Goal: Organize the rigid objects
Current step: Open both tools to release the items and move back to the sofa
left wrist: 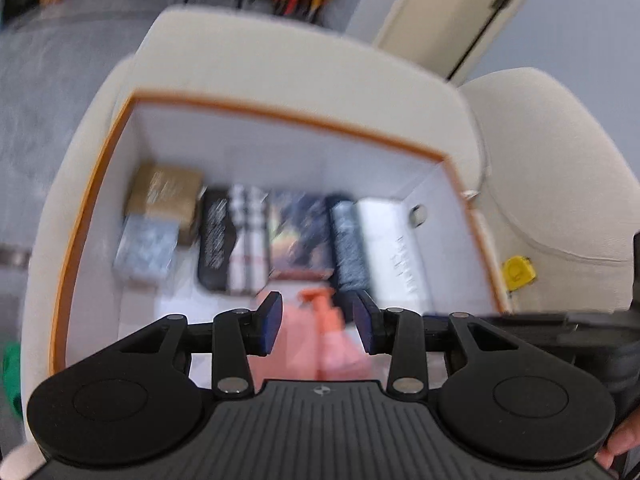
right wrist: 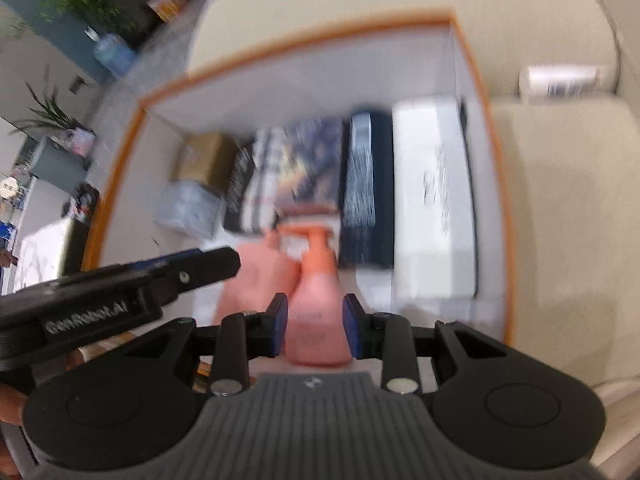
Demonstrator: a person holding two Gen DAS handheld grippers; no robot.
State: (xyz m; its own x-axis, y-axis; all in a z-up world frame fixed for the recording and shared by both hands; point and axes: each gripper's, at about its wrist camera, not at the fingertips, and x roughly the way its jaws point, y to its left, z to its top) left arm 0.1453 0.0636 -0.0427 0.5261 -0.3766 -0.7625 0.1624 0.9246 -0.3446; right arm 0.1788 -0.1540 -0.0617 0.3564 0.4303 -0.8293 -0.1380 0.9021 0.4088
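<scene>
Orange-rimmed white box [left wrist: 96, 184] sits on a cream sofa [left wrist: 280, 60]. Along its back wall, a row: long white box [right wrist: 434, 200] at the right wall, black box [right wrist: 366, 188], dark picture-cover book [right wrist: 312, 164], striped pack [left wrist: 248, 240], brown carton [left wrist: 168, 192], pale blue pack [left wrist: 146, 248]. Nearer, two pink pump bottles [right wrist: 316, 300] stand on the box floor. Right gripper [right wrist: 316, 328] — pads pressed on one bottle's sides. Left gripper [left wrist: 318, 322] — part-open; blur hides whether it grips the other bottle.

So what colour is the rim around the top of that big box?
Orange, on the big white box's rim. The right wrist view shows it best.
</scene>
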